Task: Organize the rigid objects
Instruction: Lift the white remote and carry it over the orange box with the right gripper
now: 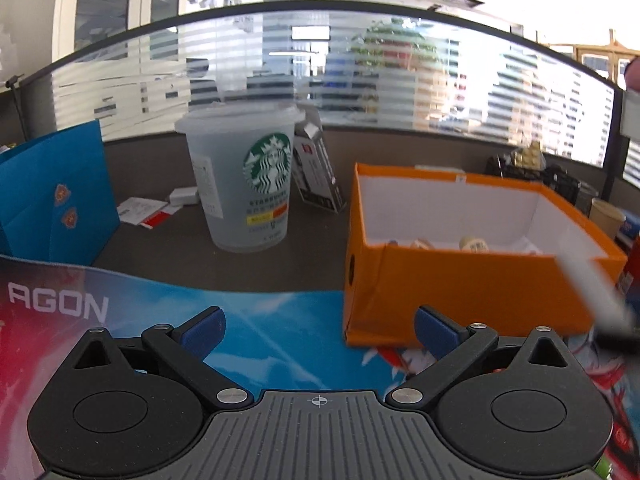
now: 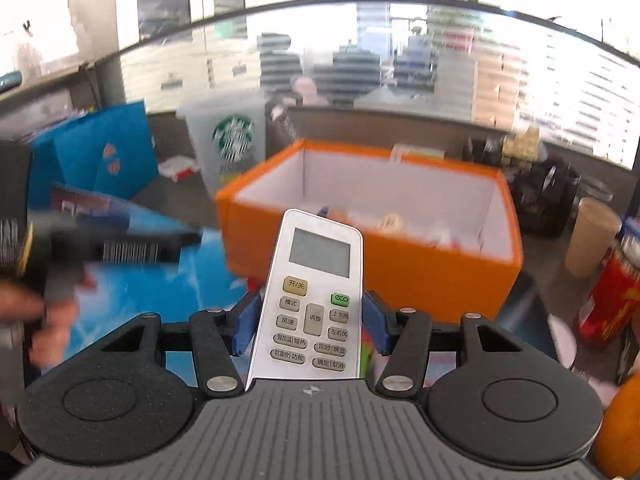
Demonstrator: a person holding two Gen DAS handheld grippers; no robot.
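My right gripper (image 2: pixel 308 320) is shut on a white air-conditioner remote (image 2: pixel 316 292), held above the mat, its top end pointing at the near wall of the orange box (image 2: pixel 400 276). The box is open and holds a few small items, blurred. In the left wrist view the box (image 1: pixel 460 292) stands just right of my left gripper (image 1: pixel 318 328), which is open and empty over the mat. The remote shows there as a blurred white bar (image 1: pixel 592 284) at the right. The left gripper appears blurred at the left of the right wrist view (image 2: pixel 120 248).
A Starbucks cup (image 1: pixel 244 184) stands behind the colourful mouse mat (image 1: pixel 260 320), with a blue paper bag (image 1: pixel 52 196) at the left and a leaning carton (image 1: pixel 320 168) behind. A red can (image 2: pixel 608 296), a paper cup (image 2: pixel 592 240) and an orange object (image 2: pixel 624 428) stand at the right.
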